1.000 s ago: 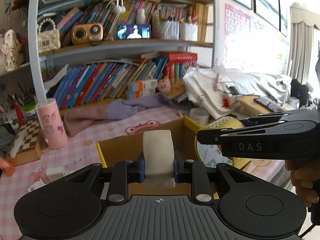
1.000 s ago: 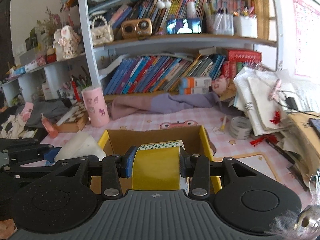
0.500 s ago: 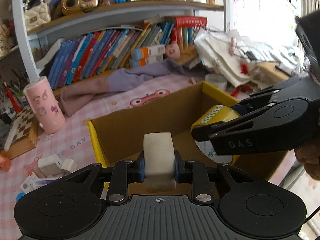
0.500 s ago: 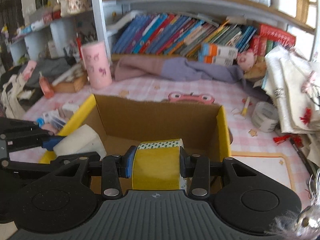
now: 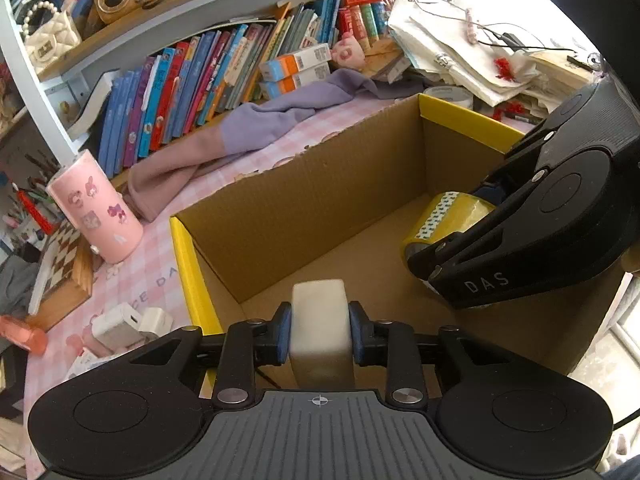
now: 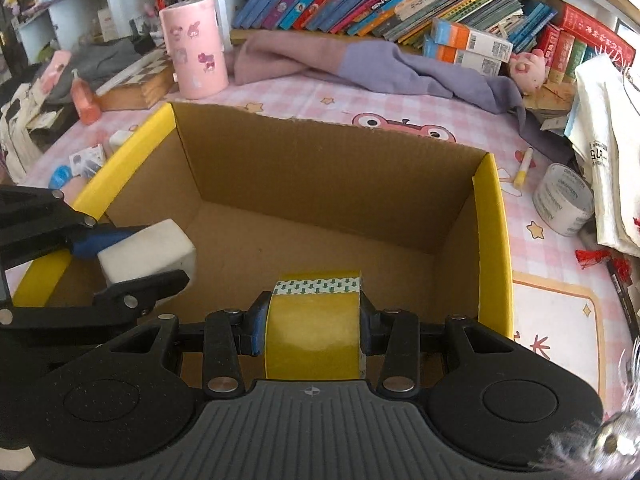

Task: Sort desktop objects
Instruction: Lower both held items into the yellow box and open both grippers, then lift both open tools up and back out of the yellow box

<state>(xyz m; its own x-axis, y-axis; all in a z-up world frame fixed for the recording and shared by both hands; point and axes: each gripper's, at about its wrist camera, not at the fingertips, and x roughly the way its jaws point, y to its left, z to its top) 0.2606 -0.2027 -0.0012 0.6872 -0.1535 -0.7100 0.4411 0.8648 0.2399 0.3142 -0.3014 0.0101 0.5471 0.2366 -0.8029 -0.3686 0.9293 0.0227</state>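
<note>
**Dropping two things into the box**

White block (image 5: 320, 324) low inside the cardboard box (image 5: 304, 200), between the fingers (image 5: 283, 334) of the left gripper (image 5: 320, 334), fingers opening now, block not yet dropped. Yellow tape roll (image 6: 314, 332) also down in the box, squeezed tight by the right gripper (image 6: 312, 330).

Best to let go close to the box floor, so nothing bounces out. Good to keep the two grippers apart, each on its own side. Then lift straight up, clear of the yellow edges. More things waiting on the pink table (image 6: 312, 96): pink cup (image 6: 194, 48), grey tape roll (image 6: 564, 200).
</note>
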